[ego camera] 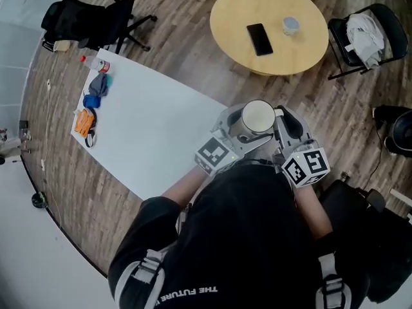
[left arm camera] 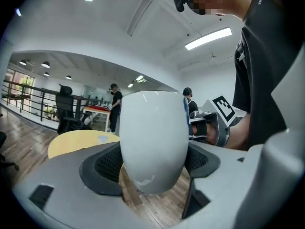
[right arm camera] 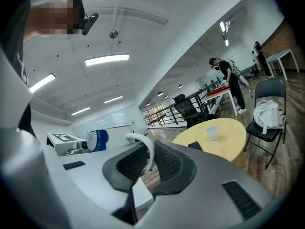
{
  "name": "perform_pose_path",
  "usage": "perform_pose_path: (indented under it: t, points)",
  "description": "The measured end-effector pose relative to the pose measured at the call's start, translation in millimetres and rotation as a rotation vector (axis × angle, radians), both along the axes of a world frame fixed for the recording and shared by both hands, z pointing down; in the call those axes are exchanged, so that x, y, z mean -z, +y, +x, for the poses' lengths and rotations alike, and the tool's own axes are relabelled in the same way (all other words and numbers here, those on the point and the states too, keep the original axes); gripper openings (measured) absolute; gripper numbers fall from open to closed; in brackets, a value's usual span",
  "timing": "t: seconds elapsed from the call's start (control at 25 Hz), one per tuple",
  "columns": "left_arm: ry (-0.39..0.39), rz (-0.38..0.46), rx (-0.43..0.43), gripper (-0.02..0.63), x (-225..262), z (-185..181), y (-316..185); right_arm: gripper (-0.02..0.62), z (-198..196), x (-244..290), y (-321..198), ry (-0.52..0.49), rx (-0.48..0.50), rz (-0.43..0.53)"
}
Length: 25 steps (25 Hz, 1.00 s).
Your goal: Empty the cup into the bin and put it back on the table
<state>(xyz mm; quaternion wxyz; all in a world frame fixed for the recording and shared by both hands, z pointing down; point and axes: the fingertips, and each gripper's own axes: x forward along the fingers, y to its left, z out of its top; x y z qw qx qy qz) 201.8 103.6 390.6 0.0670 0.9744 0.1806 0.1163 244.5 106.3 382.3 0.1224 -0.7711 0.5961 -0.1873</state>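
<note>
A white cup [ego camera: 258,116] is held in the air over the wooden floor, just past the white table's [ego camera: 148,127] near corner, mouth facing up. My left gripper [ego camera: 235,132] is shut on the cup's body; in the left gripper view the cup [left arm camera: 153,137] fills the gap between the black pads of my left gripper [left arm camera: 153,170]. My right gripper [ego camera: 280,126] is on the cup's right side. In the right gripper view, my right gripper [right arm camera: 147,160] is shut on the cup's thin white handle [right arm camera: 144,148]. I cannot see what is inside the cup.
A round yellow table [ego camera: 270,50] stands ahead with a black phone [ego camera: 259,38] and a small clear cup [ego camera: 291,25]. A bottle, a blue cloth [ego camera: 98,86] and an orange item lie at the white table's far left end. Black chairs [ego camera: 365,37] stand around; a dark round object [ego camera: 398,131] sits on the floor at right.
</note>
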Motion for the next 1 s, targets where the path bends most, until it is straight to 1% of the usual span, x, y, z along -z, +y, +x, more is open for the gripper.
perform_pose_path:
  t: [0.16,0.28,0.4,0.52,0.6,0.76,0.88,1.0]
  points:
    - [-0.002,0.003,-0.112,0.388,-5,29,35,0.052,26,-5,34,0.062,-0.083,-0.039]
    - [-0.038,-0.016,-0.163,0.388,-16,45,50,0.051,42,-14,52,0.091,-0.096,-0.093]
    - [-0.103,-0.033,-0.201,0.388,-35,58,66,0.051,55,-32,69,0.055,-0.122,-0.122]
    - [-0.165,-0.05,-0.24,0.388,-52,63,76,0.051,61,-49,79,0.021,-0.148,-0.156]
    - [-0.204,-0.069,-0.255,0.388,-63,64,80,0.051,62,-62,83,-0.025,-0.15,-0.172]
    - [-0.298,-0.138,-0.264,0.388,-90,64,84,0.051,61,-96,89,-0.173,-0.16,-0.217]
    - [-0.389,-0.201,-0.276,0.388,-122,63,88,0.051,61,-133,93,-0.27,-0.163,-0.295]
    - [-0.493,-0.27,-0.291,0.388,-156,60,93,0.051,55,-172,99,-0.409,-0.17,-0.368]
